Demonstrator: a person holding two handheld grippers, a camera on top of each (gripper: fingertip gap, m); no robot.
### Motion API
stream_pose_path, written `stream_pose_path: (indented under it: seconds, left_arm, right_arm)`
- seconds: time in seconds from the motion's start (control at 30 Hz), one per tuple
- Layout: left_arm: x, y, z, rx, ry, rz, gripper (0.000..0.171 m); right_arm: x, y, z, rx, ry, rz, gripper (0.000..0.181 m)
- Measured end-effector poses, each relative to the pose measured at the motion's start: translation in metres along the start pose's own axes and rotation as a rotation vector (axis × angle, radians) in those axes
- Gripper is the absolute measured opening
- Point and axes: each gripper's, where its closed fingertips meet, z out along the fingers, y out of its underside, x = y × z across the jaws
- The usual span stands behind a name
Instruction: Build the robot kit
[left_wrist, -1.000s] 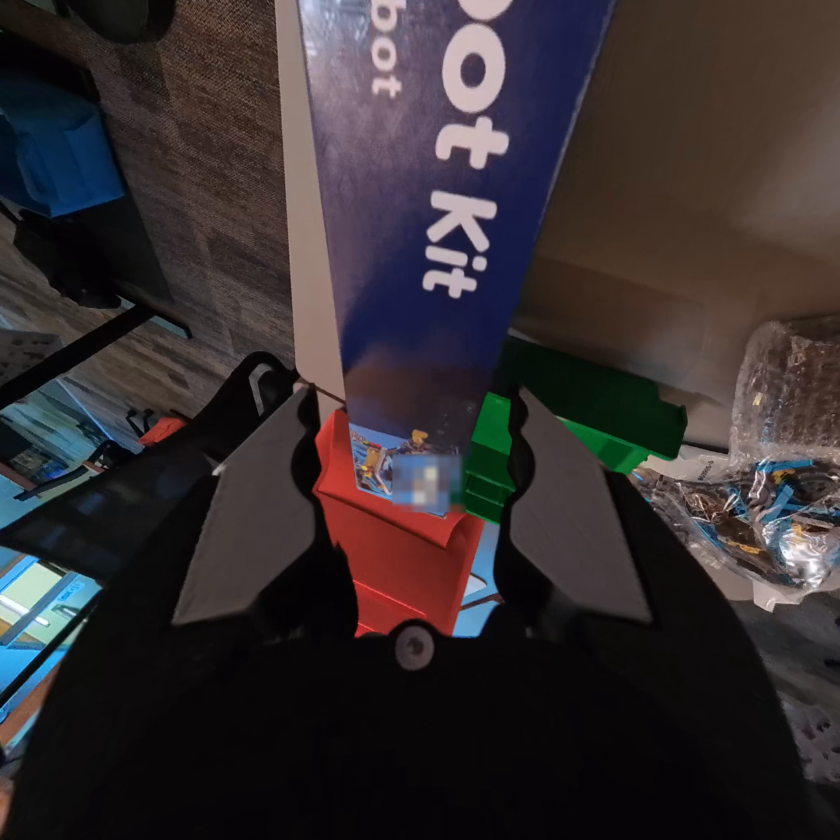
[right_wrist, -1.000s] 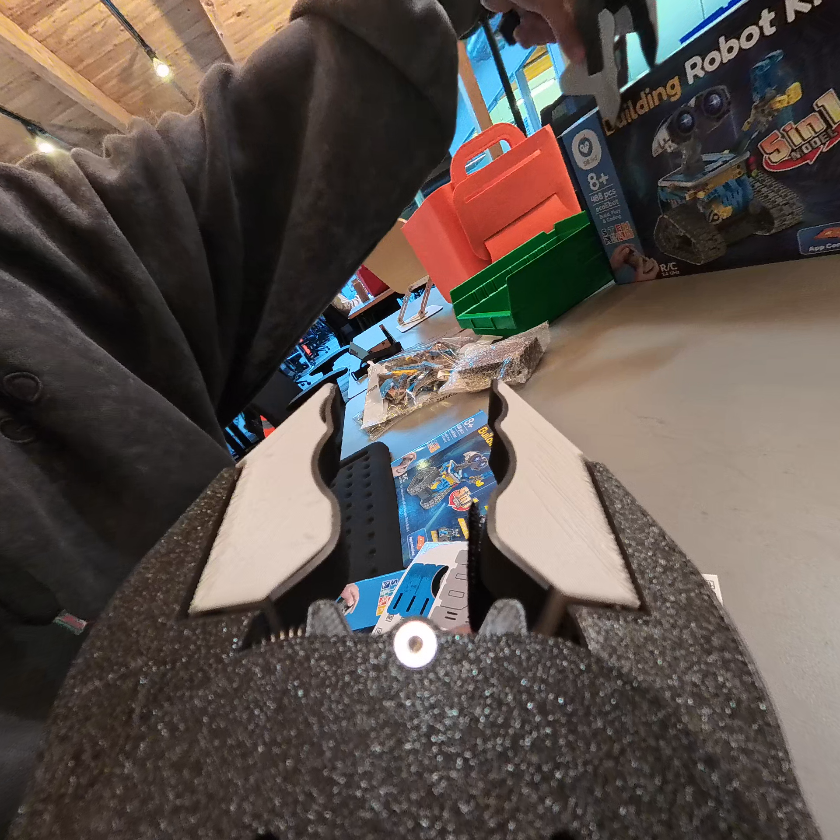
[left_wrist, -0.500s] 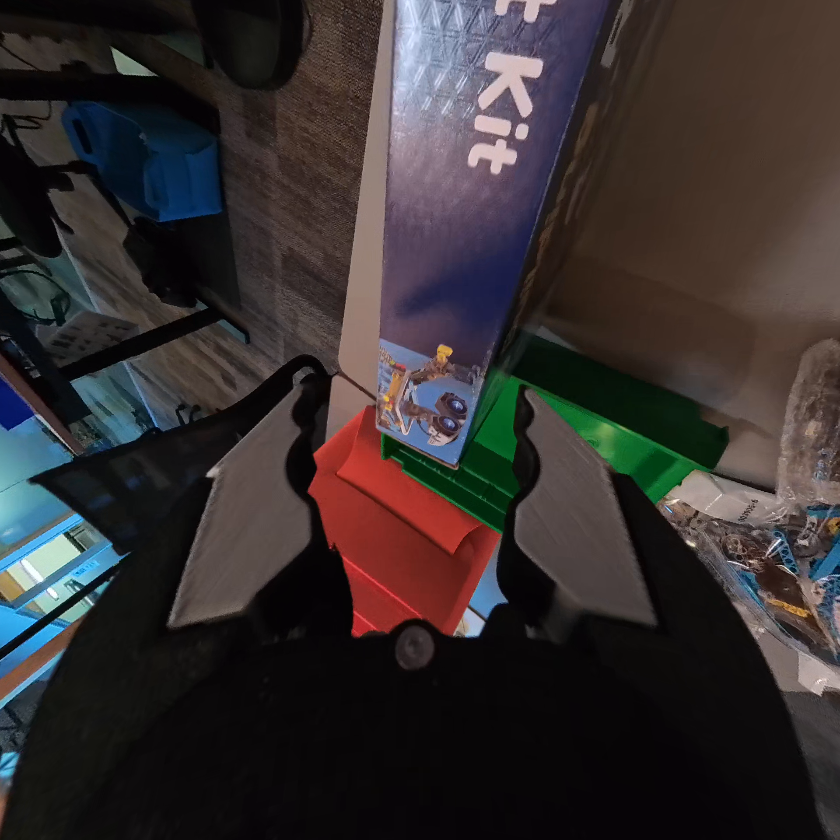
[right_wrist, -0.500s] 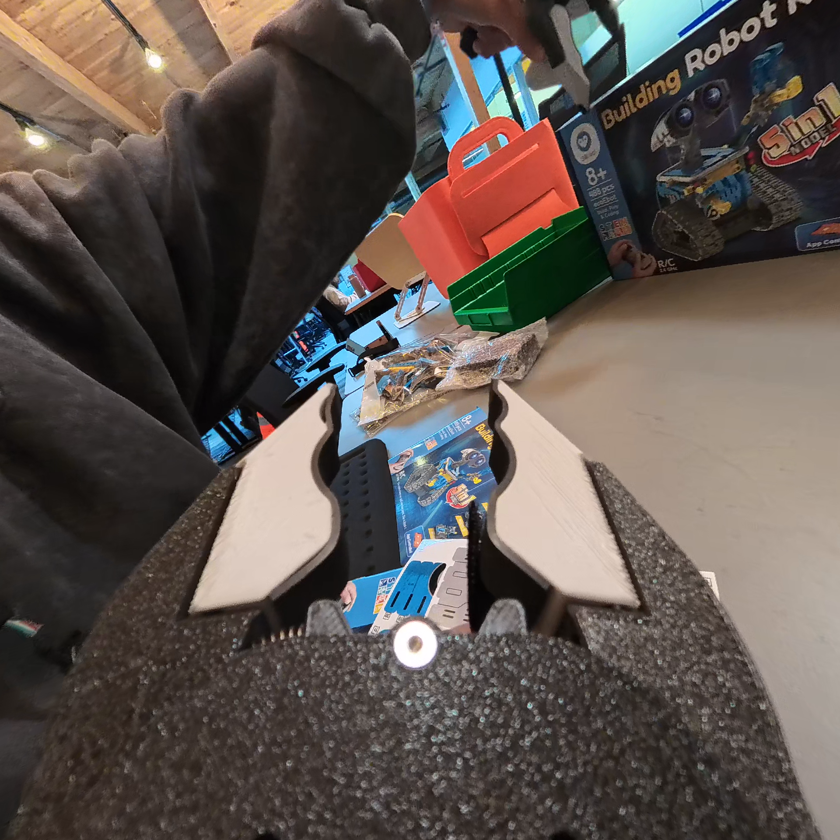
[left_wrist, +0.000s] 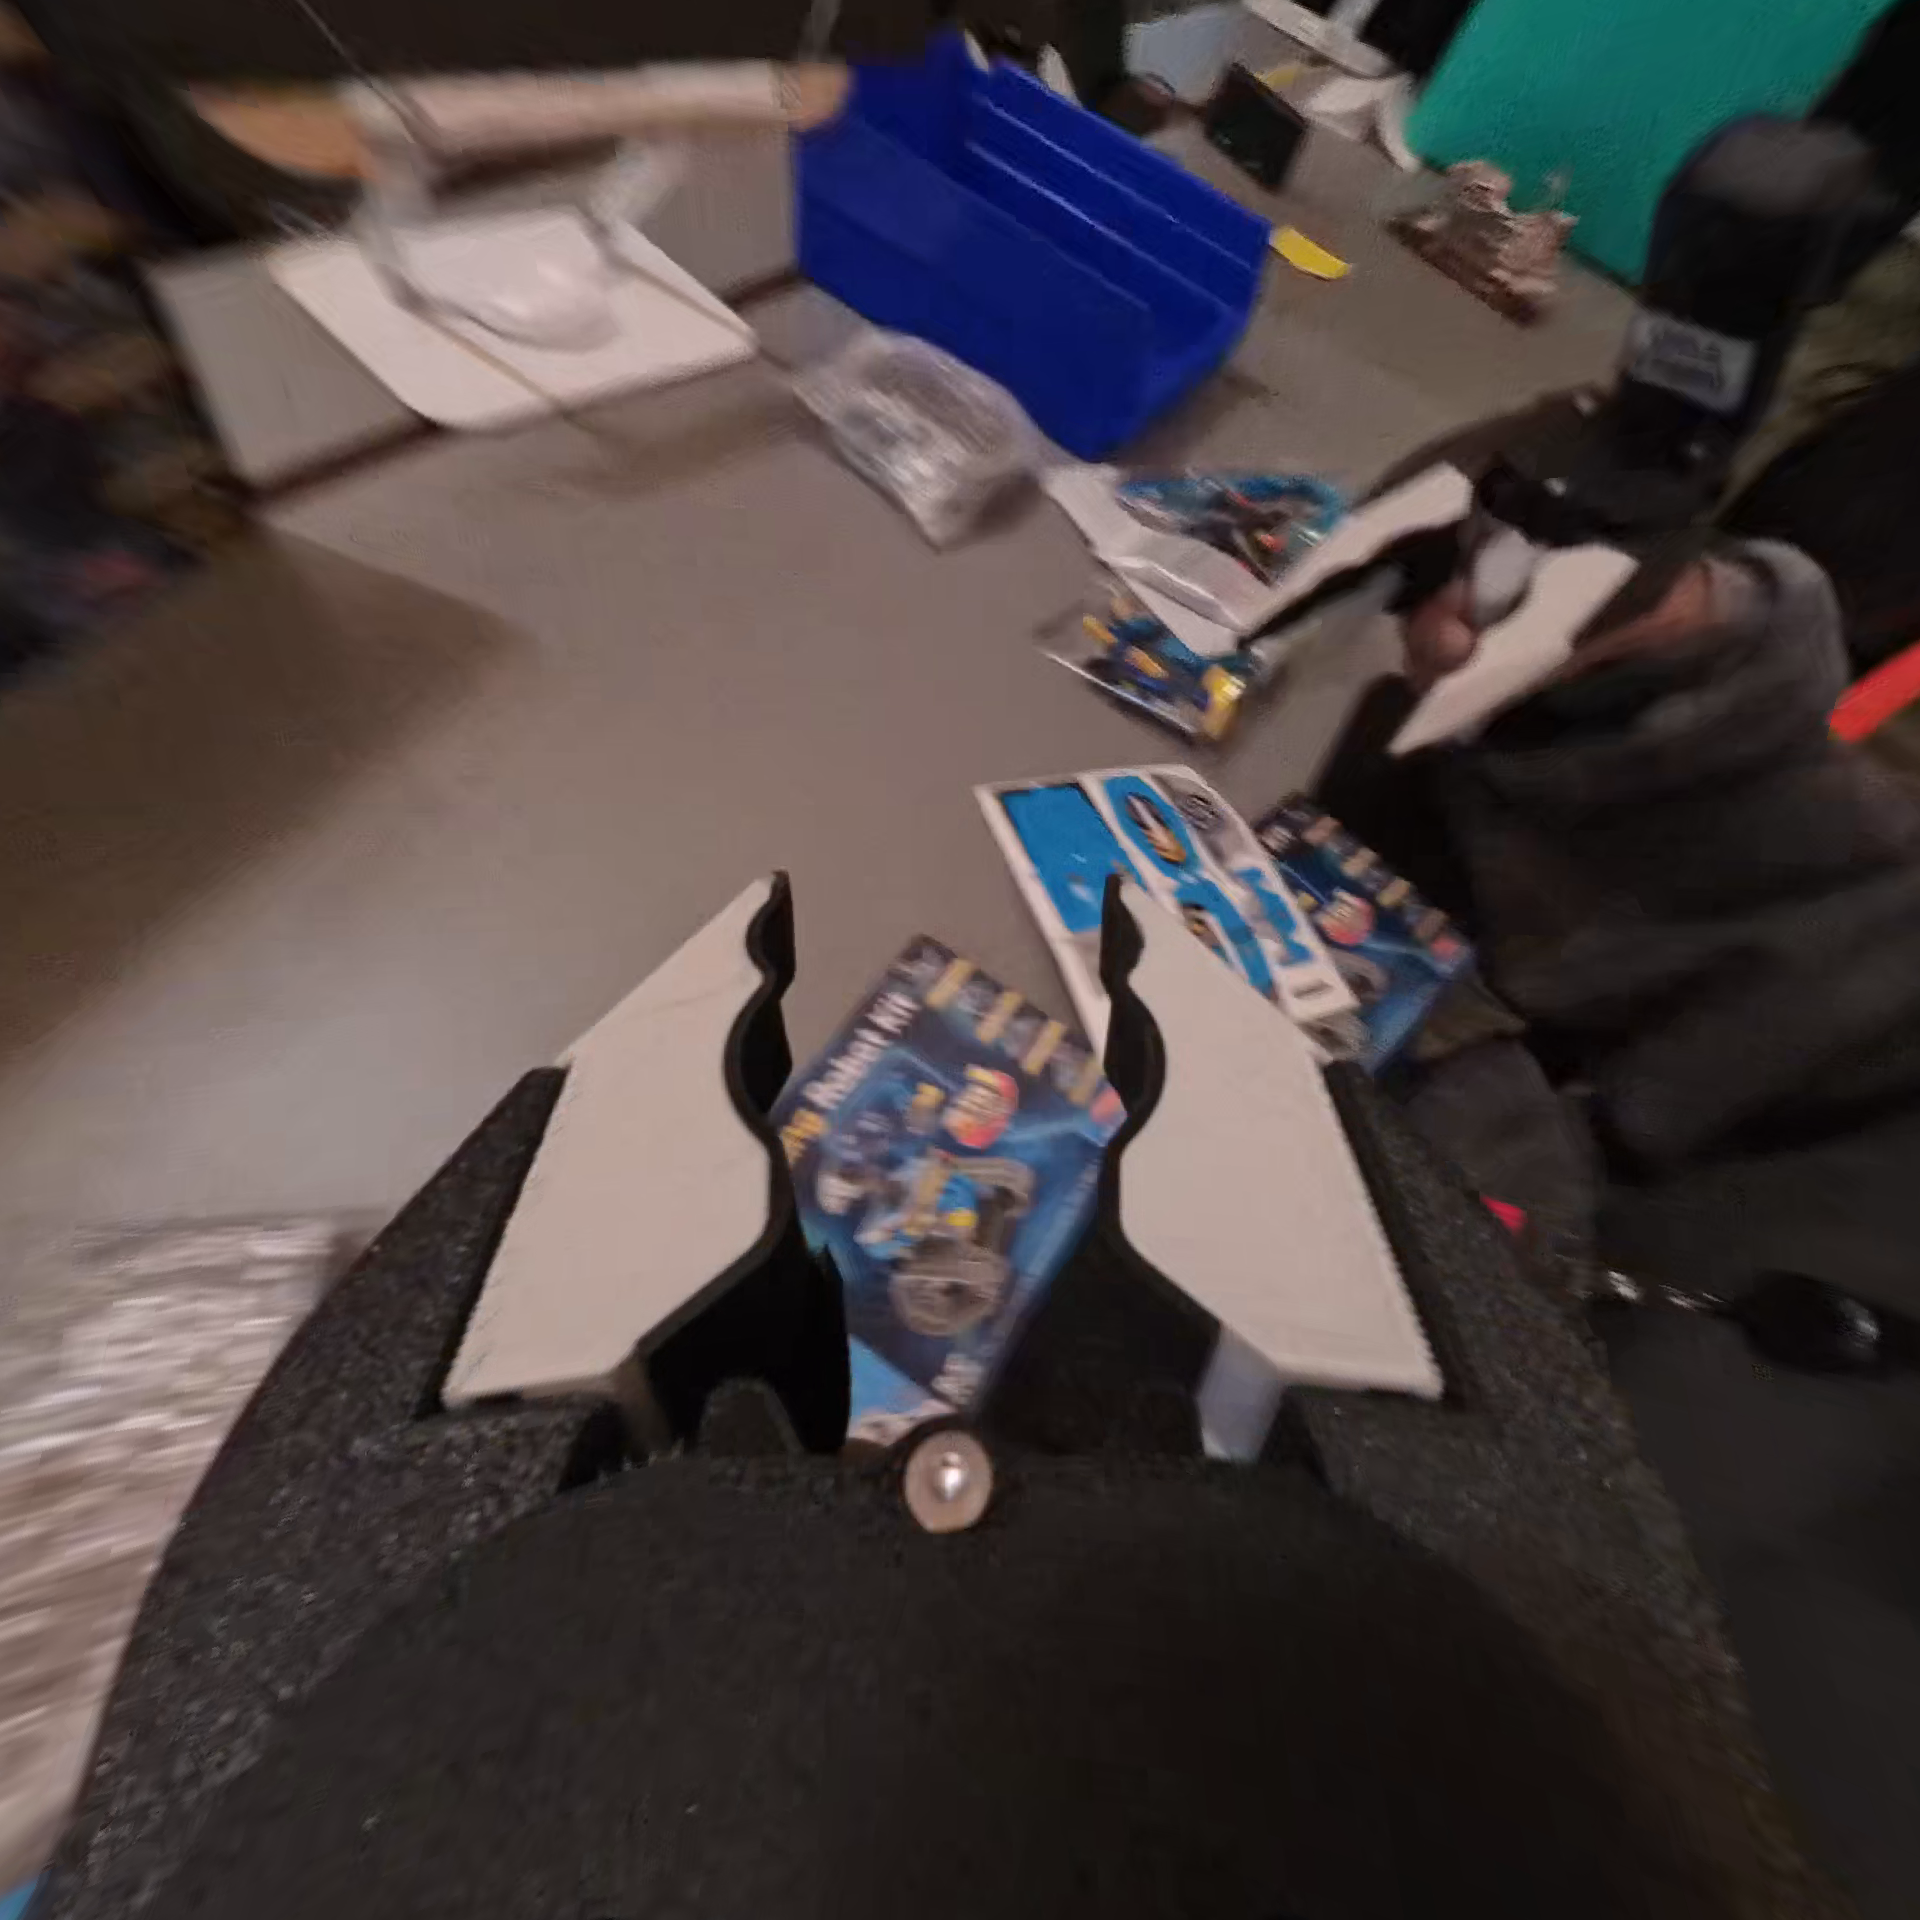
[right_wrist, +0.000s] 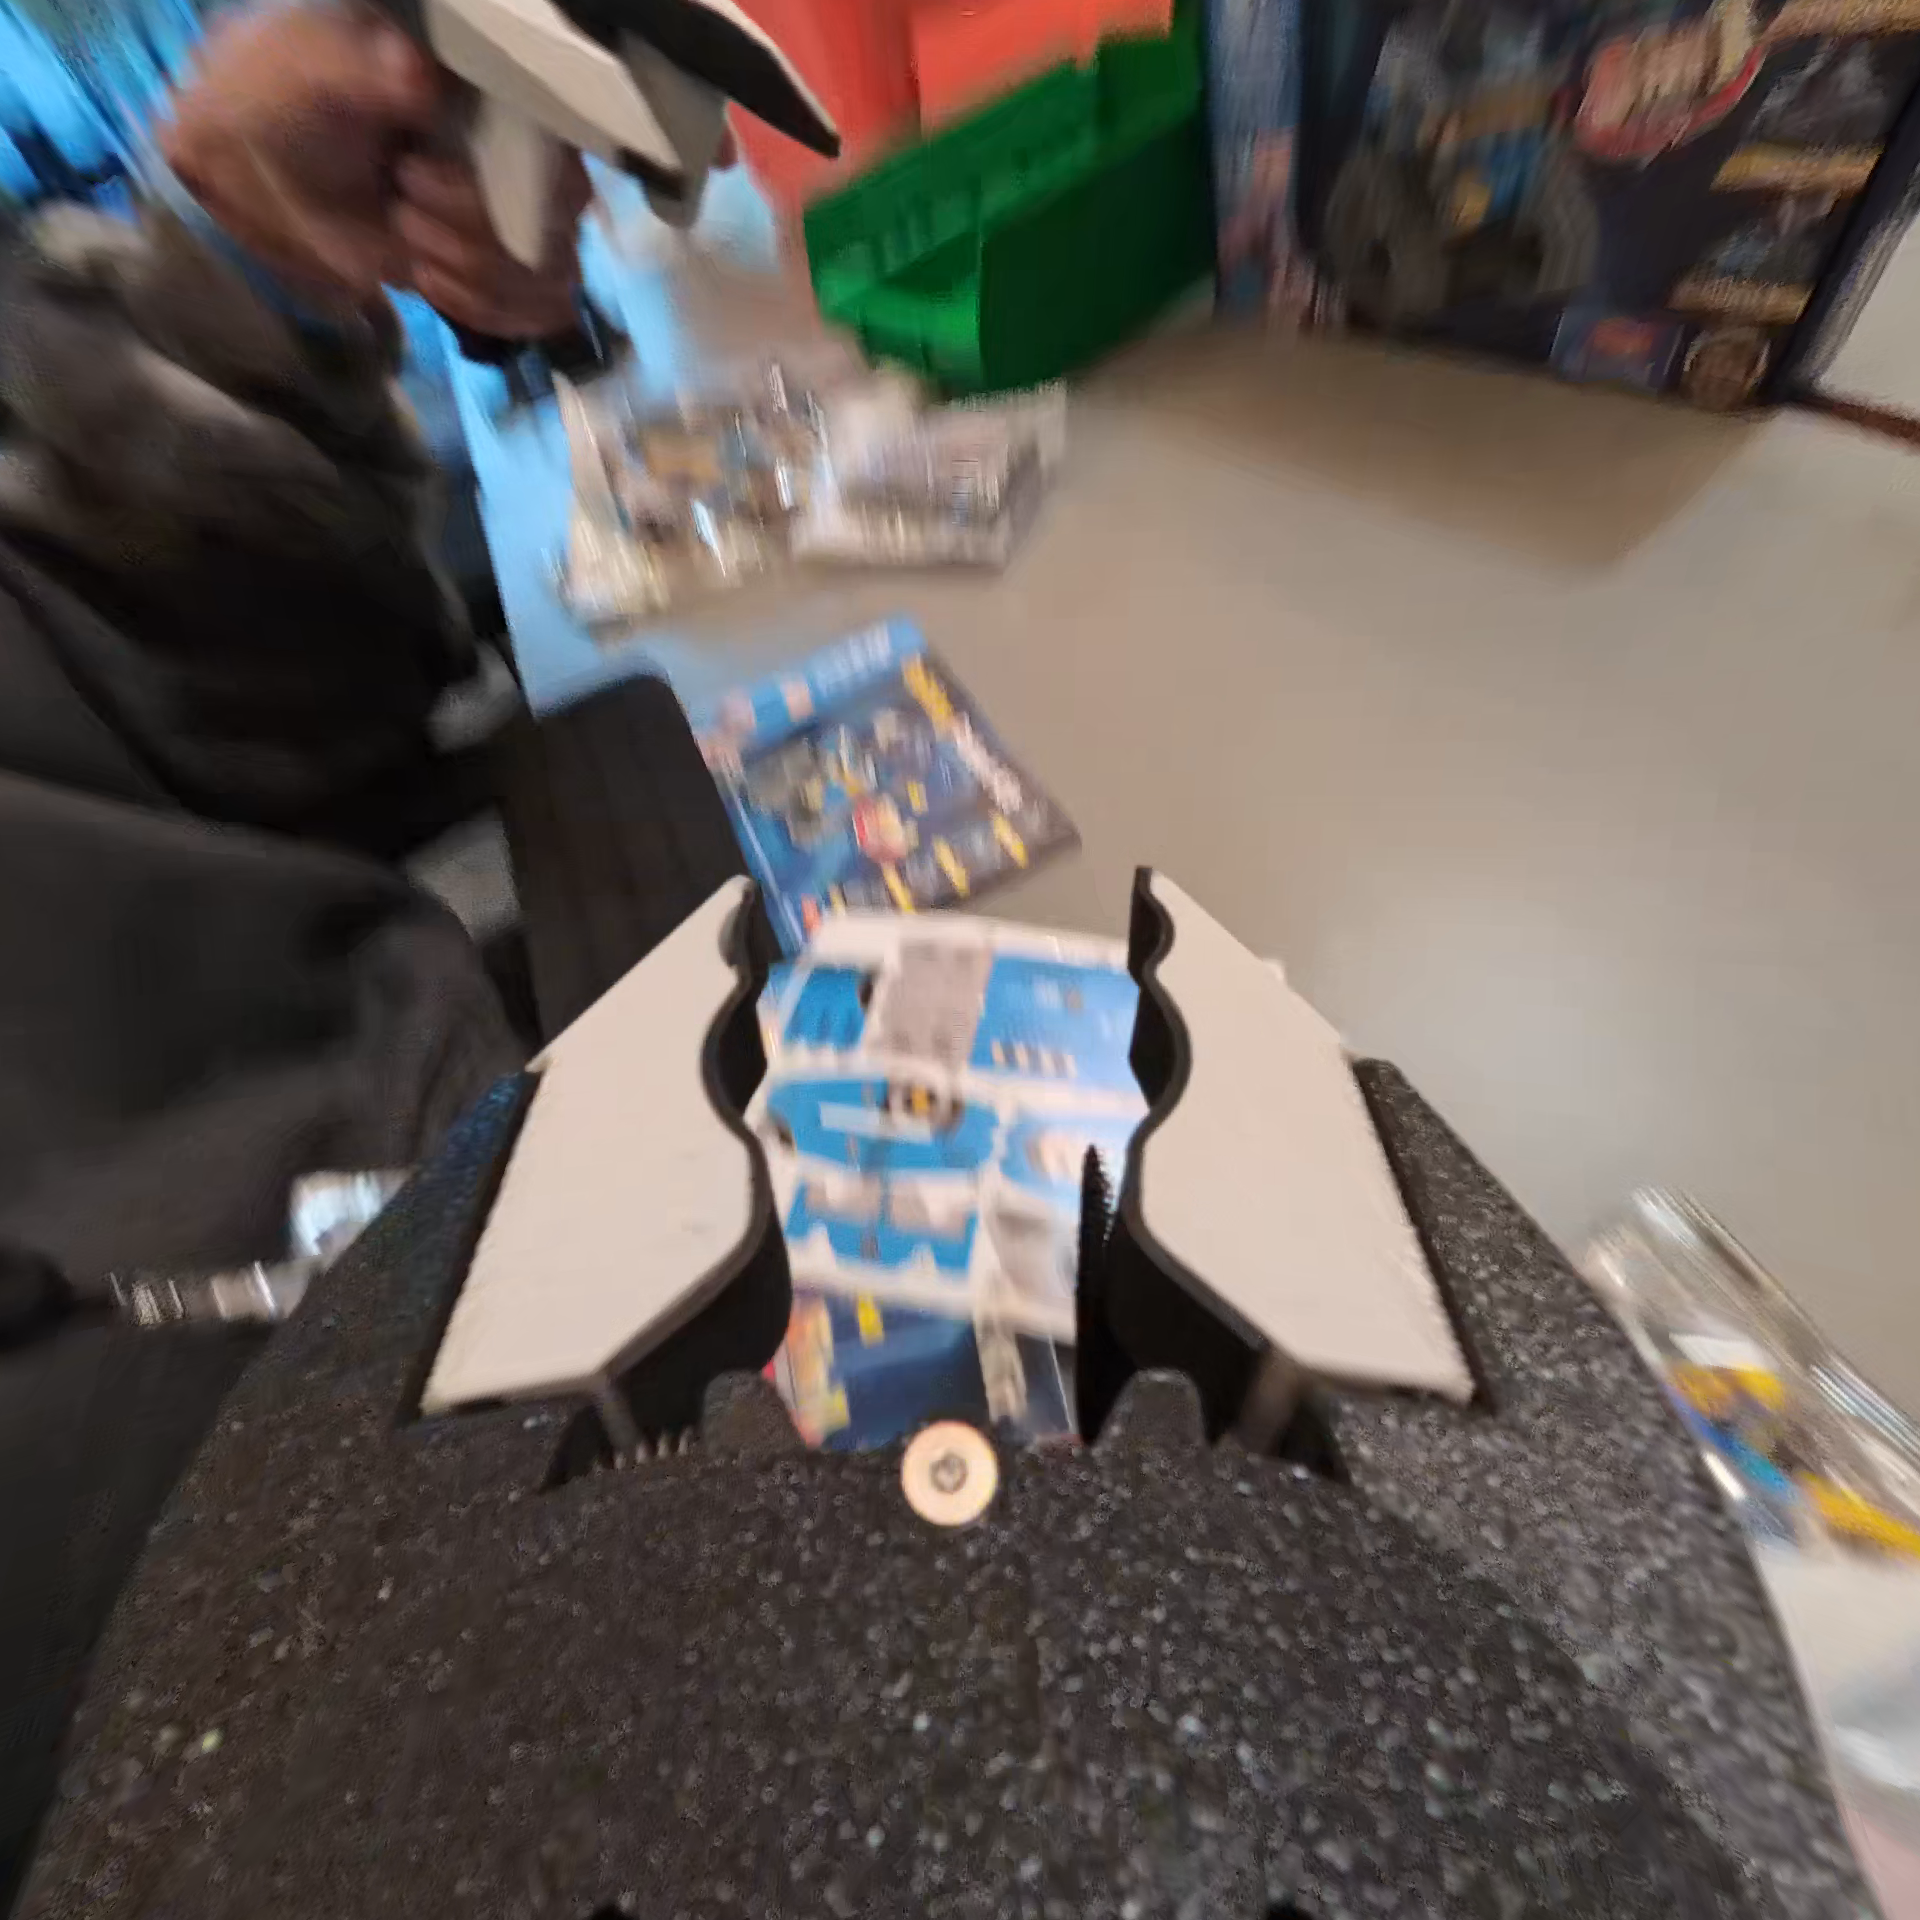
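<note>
Both my grippers hung wide and empty over the table (left_wrist: 520, 727); left gripper (left_wrist: 943, 904) above the dark-blue booklet (left_wrist: 935, 1132); right gripper (right_wrist: 940, 899) above the white-and-blue sheet (right_wrist: 935, 1091).

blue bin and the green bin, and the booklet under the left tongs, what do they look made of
Blue bin: looks like moulded plastic, smooth and evenly coloured, with stepped walls. Green bin: likely the same kind of plastic, though blur hides its surface. Booklet under the open left tongs: printed paper or thin card, lying flat, seemingly glossy; blur leaves the finish uncertain.
</note>
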Motion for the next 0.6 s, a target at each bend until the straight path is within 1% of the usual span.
stream_pose_path:
  seconds: [0.03, 0.07, 0.1, 0.13, 0.17, 0.2, 0.23, 0.27, 0.3, 0.37, 0.4, 0.47, 0.5, 0.57, 0.6]
  left_arm:
    - [0.028, 0.031, 0.021, -0.038, 0.082, -0.046, 0.059]
    - [0.050, 0.057, 0.042, -0.065, 0.135, -0.084, 0.060]
    - [0.066, 0.078, 0.061, -0.096, 0.166, -0.105, 0.061]
    - [0.077, 0.094, 0.080, -0.131, 0.173, -0.114, 0.065]
    - [0.081, 0.108, 0.098, -0.168, 0.154, -0.132, 0.067]
    - [0.084, 0.122, 0.111, -0.240, 0.140, -0.131, 0.071]
    - [0.084, 0.134, 0.120, -0.310, 0.116, -0.116, 0.081]
    - [0.081, 0.139, 0.127, -0.343, 0.076, -0.104, 0.086]
    - [0.079, 0.140, 0.133, -0.344, 0.049, -0.110, 0.085]
    - [0.090, 0.135, 0.143, -0.320, 0.101, -0.151, 0.081]
    - [0.094, 0.132, 0.147, -0.303, 0.117, -0.165, 0.076]
    - [0.093, 0.136, 0.156, -0.316, 0.088, -0.156, 0.070]
    - [0.090, 0.138, 0.158, -0.331, 0.066, -0.137, 0.063]
    - [0.079, 0.138, 0.159, -0.326, -0.001, -0.091, 0.030]
    - [0.076, 0.136, 0.158, -0.310, -0.022, -0.078, 0.018]
  right_arm:
    - [-0.002, 0.015, -0.006, -0.107, 0.028, -0.045, 0.071]
    - [-0.004, 0.031, -0.011, -0.200, 0.042, -0.066, 0.074]
    - [-0.006, 0.046, -0.016, -0.281, 0.050, -0.062, 0.078]
    - [-0.006, 0.059, -0.019, -0.338, 0.056, -0.048, 0.078]
    - [-0.008, 0.068, -0.020, -0.357, 0.042, -0.024, 0.078]
    - [-0.012, 0.074, -0.018, -0.336, 0.018, 0.006, 0.078]
    - [-0.017, 0.080, -0.016, -0.301, -0.003, 0.037, 0.077]
    - [-0.020, 0.089, -0.014, -0.271, -0.007, 0.052, 0.077]
    - [-0.017, 0.100, -0.014, -0.258, 0.033, 0.053, 0.078]
    - [0.001, 0.125, -0.022, -0.312, 0.190, 0.060, 0.084]
    - [0.006, 0.131, -0.027, -0.320, 0.226, 0.064, 0.083]
    - [0.009, 0.132, -0.033, -0.277, 0.232, 0.109, 0.082]
    - [0.012, 0.133, -0.033, -0.258, 0.229, 0.139, 0.082]
    - [0.012, 0.135, -0.033, -0.253, 0.200, 0.186, 0.086]
    - [0.011, 0.134, -0.033, -0.247, 0.189, 0.200, 0.086]
